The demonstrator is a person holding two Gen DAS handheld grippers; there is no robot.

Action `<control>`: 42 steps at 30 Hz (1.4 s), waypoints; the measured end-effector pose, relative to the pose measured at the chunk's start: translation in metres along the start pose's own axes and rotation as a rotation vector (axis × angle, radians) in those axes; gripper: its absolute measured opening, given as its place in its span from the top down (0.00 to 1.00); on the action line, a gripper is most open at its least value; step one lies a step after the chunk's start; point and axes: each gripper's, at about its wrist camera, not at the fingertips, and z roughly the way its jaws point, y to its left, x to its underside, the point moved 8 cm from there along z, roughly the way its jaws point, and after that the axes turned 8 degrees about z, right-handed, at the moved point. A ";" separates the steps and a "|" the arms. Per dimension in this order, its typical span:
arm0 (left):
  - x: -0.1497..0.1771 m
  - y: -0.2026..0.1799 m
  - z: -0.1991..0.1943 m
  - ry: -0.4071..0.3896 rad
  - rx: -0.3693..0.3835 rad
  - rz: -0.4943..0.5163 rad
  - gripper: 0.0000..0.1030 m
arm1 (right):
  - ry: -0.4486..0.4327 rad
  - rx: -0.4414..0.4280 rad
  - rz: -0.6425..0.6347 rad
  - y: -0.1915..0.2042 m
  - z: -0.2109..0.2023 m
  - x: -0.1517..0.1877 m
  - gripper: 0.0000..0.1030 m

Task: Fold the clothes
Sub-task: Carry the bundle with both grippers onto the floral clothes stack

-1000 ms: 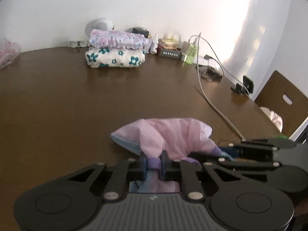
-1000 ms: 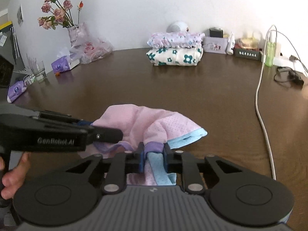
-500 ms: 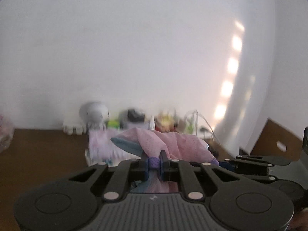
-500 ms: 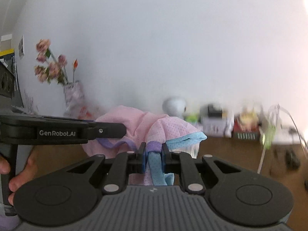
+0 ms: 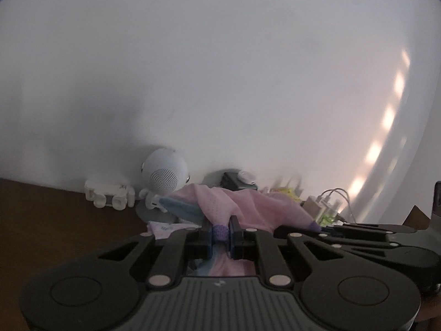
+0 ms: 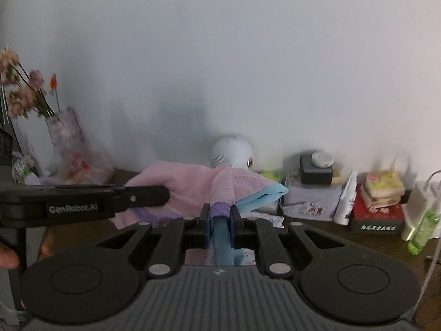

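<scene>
Pink garment (image 5: 248, 202) clamped both views; flower vase (image 6: 64, 127) right view only.

My pink garment (image 6: 193, 182) hides the lower half of the white round speaker (image 6: 233, 151). The flowers (image 6: 19, 93) at the left edge are blurred and cut off. The red box's (image 6: 377, 215) label is too small to read.

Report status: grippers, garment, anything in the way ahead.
Left gripper shut on pink garment. Right gripper shut on it too. Garment bunched between both, off the table. Ahead: white round speaker, tin and boxes along the wall.
</scene>
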 end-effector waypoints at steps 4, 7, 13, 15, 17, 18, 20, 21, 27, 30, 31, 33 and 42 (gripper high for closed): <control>0.022 0.016 0.026 0.053 0.004 0.004 0.89 | 0.047 0.001 0.007 -0.013 0.027 0.014 0.88; 0.030 0.021 0.025 0.115 0.021 0.035 0.70 | 0.052 0.019 0.008 -0.019 0.030 0.017 0.62; 0.009 0.052 -0.015 0.003 -0.047 -0.032 0.48 | -0.152 0.048 0.080 -0.036 -0.020 -0.007 0.68; 0.005 0.053 -0.012 -0.038 -0.043 -0.090 0.49 | -0.162 0.022 0.069 -0.026 -0.014 -0.013 0.79; 0.006 0.047 -0.001 -0.041 -0.029 -0.114 0.53 | -0.130 0.033 0.009 -0.012 0.006 -0.009 0.82; 0.010 0.043 0.009 -0.010 -0.037 -0.099 0.58 | -0.107 0.063 -0.019 -0.008 0.018 -0.004 0.84; 0.022 0.035 0.021 0.032 -0.011 -0.038 0.65 | -0.068 0.095 -0.032 -0.009 0.035 0.010 0.84; 0.028 0.030 0.026 0.052 0.004 -0.006 0.65 | -0.053 0.107 -0.022 -0.013 0.042 0.017 0.85; 0.045 0.027 0.039 0.070 0.040 0.011 0.58 | -0.050 0.123 0.030 -0.029 0.046 0.035 0.85; 0.034 0.036 0.026 0.072 0.021 -0.009 0.57 | -0.078 0.108 0.035 -0.023 0.033 0.025 0.83; 0.026 0.040 0.014 0.034 0.006 -0.026 0.55 | -0.105 0.101 0.041 -0.022 0.027 0.019 0.83; 0.010 0.043 -0.004 -0.036 -0.031 -0.039 0.45 | -0.148 0.088 0.055 -0.021 0.019 0.005 0.83; 0.032 0.031 0.057 0.077 -0.109 -0.020 0.52 | -0.111 0.133 0.077 -0.039 0.069 0.014 0.83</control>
